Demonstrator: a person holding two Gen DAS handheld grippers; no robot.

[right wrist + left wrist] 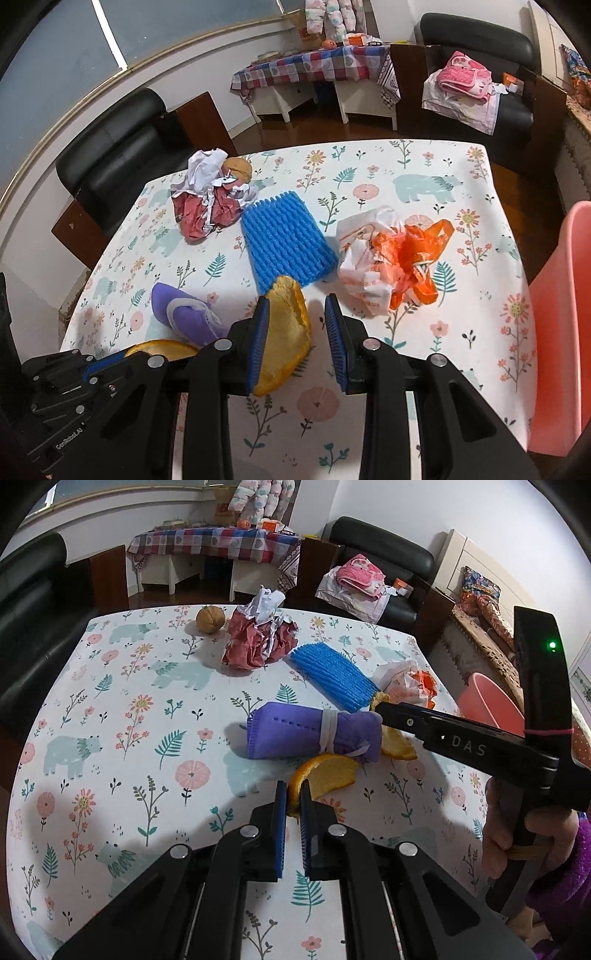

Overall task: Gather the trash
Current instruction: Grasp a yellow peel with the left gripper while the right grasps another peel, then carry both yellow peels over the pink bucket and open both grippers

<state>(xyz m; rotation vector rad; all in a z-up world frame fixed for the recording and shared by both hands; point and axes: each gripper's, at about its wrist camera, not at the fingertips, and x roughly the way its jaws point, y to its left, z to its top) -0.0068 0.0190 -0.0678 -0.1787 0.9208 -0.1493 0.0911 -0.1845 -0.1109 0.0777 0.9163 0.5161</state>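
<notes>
My left gripper point(293, 794) is shut on an orange peel point(328, 773) at the table's near middle. My right gripper point(297, 308) is open, its jaws around a second orange peel point(286, 332) that leans on the left pad. Behind lie a rolled purple mask point(314, 734), a blue foam net point(288, 236), crumpled red-and-white paper point(260, 637), a walnut point(210, 618) and an orange-and-white plastic bag point(395, 258). In the left wrist view the right gripper's black arm point(461, 740) reaches in from the right over the second peel point(399, 744).
The table has a floral bear-print cloth point(110, 720). A pink bin point(561, 325) stands off the table's right edge, also in the left wrist view point(487, 699). Black chairs stand at the left and far side.
</notes>
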